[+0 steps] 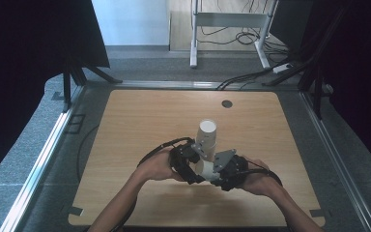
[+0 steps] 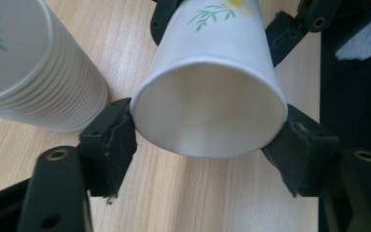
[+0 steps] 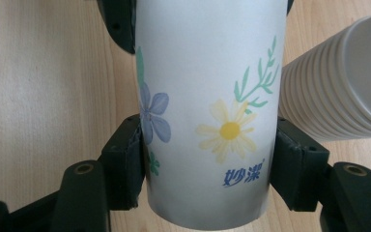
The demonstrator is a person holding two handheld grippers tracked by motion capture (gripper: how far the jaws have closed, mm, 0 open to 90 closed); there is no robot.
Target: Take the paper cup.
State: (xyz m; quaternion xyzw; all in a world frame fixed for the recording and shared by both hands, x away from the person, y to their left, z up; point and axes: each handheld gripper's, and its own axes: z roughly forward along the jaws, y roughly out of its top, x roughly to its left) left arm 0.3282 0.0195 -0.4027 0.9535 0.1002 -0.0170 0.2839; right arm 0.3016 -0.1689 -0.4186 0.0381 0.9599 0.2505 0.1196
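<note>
Nearest the person, both hands meet at table [image 1: 140, 121] centre w/ a single paper cup [image 1: 204, 169] lying sideways btwn the two tools. Right gripper [image 3: 207, 159] is clamped on the cup's base end, pads pressing at 3 and 9 o'clock around the flower print. Left gripper [image 2: 207, 137] sits at the cup's open rim, pads touching it at 3 and 9 o'clock. Farther off, at 12 o'clock from the hands, stands the cup stack [image 1: 206, 137], just beside the left gripper.
</note>
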